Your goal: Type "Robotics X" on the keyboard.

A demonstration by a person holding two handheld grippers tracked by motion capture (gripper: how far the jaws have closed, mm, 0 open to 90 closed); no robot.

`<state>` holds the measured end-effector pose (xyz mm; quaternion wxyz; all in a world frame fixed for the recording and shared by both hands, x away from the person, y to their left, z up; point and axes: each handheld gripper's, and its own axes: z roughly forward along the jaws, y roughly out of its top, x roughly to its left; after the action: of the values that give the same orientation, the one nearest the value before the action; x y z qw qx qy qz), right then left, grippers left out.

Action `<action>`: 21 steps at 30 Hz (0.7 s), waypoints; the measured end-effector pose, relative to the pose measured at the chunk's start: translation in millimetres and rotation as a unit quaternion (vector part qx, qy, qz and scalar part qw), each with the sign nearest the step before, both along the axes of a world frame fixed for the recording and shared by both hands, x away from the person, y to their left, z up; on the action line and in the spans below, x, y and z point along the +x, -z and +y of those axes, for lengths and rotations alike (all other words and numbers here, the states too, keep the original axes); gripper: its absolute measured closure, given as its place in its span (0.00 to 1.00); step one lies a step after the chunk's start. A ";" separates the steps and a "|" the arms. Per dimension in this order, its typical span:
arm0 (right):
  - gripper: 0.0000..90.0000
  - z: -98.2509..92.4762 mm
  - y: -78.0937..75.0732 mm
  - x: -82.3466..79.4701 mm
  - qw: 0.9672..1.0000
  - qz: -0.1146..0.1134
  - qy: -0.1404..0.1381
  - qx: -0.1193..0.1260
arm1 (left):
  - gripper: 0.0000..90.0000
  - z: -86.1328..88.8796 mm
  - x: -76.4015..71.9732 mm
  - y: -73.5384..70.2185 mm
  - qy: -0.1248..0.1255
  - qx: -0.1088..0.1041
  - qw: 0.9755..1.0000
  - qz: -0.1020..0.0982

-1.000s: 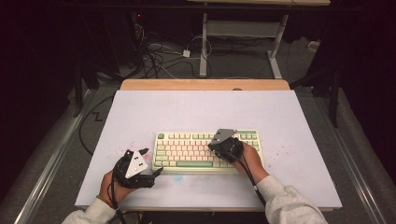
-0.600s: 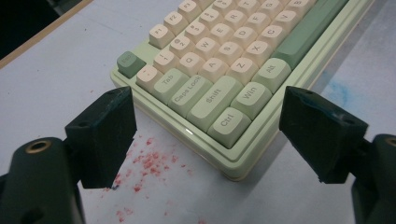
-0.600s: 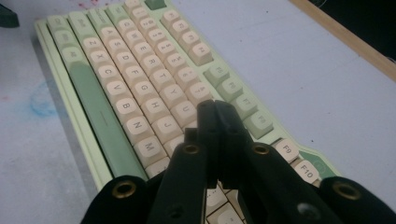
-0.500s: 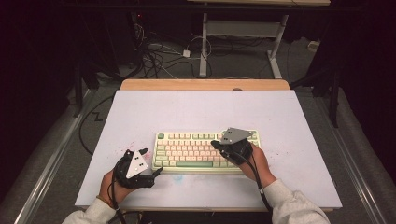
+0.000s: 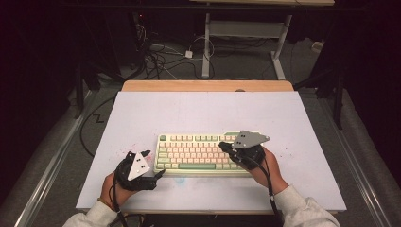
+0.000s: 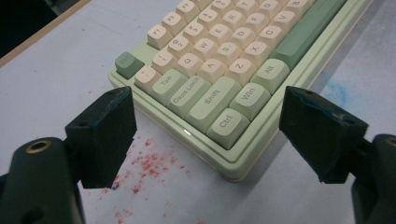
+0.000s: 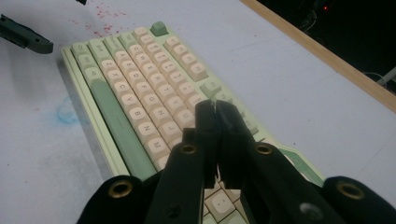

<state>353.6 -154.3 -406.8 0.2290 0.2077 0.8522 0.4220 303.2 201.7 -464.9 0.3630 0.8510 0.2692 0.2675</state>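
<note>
Near the front edge of the white table (image 5: 142,113) lies the keyboard (image 5: 198,153), a green-framed board with cream keycaps, flat on its base and square to the person. Off the keyboard's left end, the left gripper (image 6: 210,135) waits with its jaws wide apart and nothing between them; in the left gripper view the keyboard's Ctrl corner sits just ahead of the gap, untouched. Over the keyboard's right half the right gripper (image 7: 215,126) hangs above the keys with its jaws all but together; they have just parted a sliver, and nothing is held between them. With the pads joined like that, the tool looks suited to poking single keys rather than gripping. The keyboard is probably a rigid plastic case with some weight, unlikely to flex, though its smooth frame could slide on the table under a sideways push. Keycaps are the weak spot: they give when pressed and might pop off if pinched from the side. To shift or lift the board, the low frame edge at either short end seems the safest hold. Red speckles (image 6: 149,163) stain the table beside the keyboard's left corner.
</note>
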 end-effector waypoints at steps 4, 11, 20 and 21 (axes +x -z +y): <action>0.94 -3.5 0.0 -2.1 1.000 -0.004 0.001 0.003 | 0.20 -0.1 0.0 -0.4 0.000 0.001 1.000 0.000; 0.82 -12.1 -1.9 -5.9 1.000 -0.015 0.010 0.018 | 0.20 0.0 0.1 -0.8 0.001 0.001 1.000 0.001; 0.46 -24.2 -1.7 -15.2 0.999 -0.034 0.016 0.030 | 0.22 0.4 0.0 -2.4 0.001 -0.002 1.000 0.002; 0.43 -25.5 -1.8 -16.6 0.999 -0.036 0.016 0.032 | 0.22 0.4 -0.1 -2.8 0.001 -0.003 1.000 0.002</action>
<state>337.1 -179.8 -405.0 0.2595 0.2132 0.8261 0.4525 303.1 202.1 -462.1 0.3657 0.8507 0.2699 0.2642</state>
